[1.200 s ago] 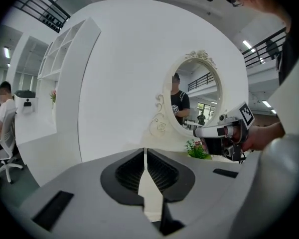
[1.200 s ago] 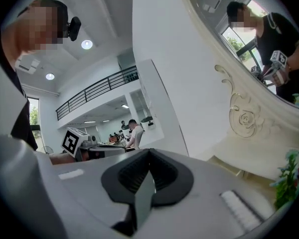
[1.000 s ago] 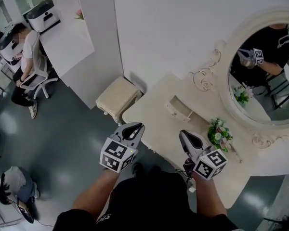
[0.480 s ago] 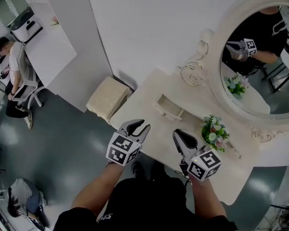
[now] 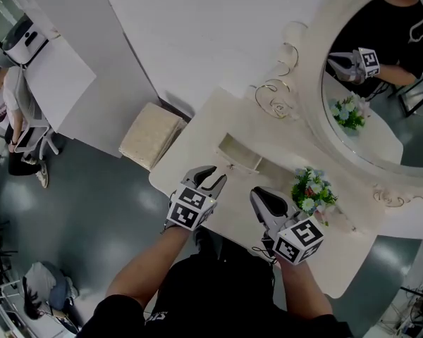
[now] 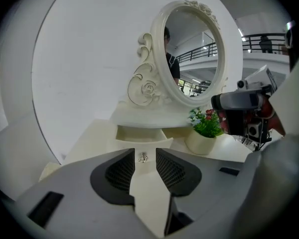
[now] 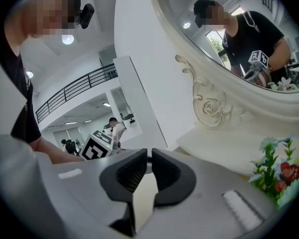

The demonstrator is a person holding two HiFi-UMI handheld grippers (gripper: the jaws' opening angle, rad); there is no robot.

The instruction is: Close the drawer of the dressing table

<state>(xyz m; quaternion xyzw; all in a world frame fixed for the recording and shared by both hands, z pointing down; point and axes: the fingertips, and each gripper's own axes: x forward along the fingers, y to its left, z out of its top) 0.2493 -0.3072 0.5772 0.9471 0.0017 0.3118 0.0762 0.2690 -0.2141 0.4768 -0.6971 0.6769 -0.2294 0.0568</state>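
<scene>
The cream dressing table (image 5: pixel 229 210) has one small drawer (image 5: pixel 238 153) pulled out of its raised back shelf. In the left gripper view the drawer front (image 6: pixel 144 143) and its little metal knob (image 6: pixel 143 158) show straight ahead through the gap. My left gripper (image 5: pixel 215 174) (image 6: pixel 144 152) hovers over the tabletop a short way before the drawer. Its jaws are opening, with nothing between them. My right gripper (image 5: pixel 261 194) (image 7: pixel 149 153) hangs over the table's front, right of the left one, jaws together and empty.
An oval mirror (image 5: pixel 381 83) in a carved frame stands behind the drawer. A potted flower bunch (image 5: pixel 311 192) sits right of the drawer, close to my right gripper. A cushioned stool (image 5: pixel 149 136) stands left of the table. A person (image 5: pixel 17 111) sits far left.
My left gripper has moved forward and down toward the drawer, and its jaws have gone from shut to spread. The right gripper has shifted slightly forward, still shut.
</scene>
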